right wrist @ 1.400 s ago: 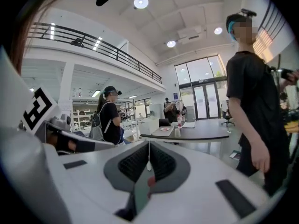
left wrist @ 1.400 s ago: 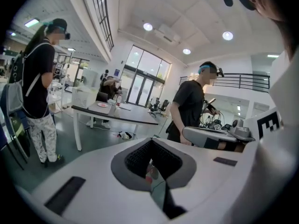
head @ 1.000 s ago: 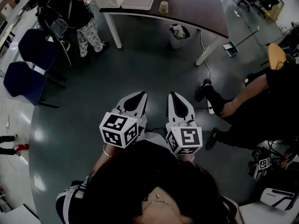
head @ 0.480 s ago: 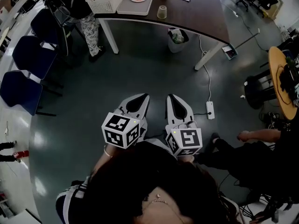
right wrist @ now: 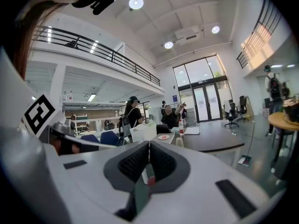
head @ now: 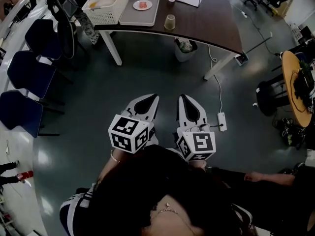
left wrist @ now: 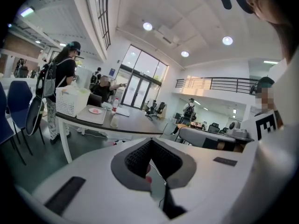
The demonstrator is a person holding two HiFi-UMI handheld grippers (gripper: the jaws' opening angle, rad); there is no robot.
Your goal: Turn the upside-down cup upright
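Head view dim and murky; both gripper views bright under ceiling spotlights (right wrist: 136,3), fisheye-warped at edges.

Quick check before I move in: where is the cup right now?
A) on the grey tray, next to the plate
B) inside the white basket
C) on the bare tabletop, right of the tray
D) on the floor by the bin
C: in the head view the cup stands on the dark table near its front edge, just right of the tray.
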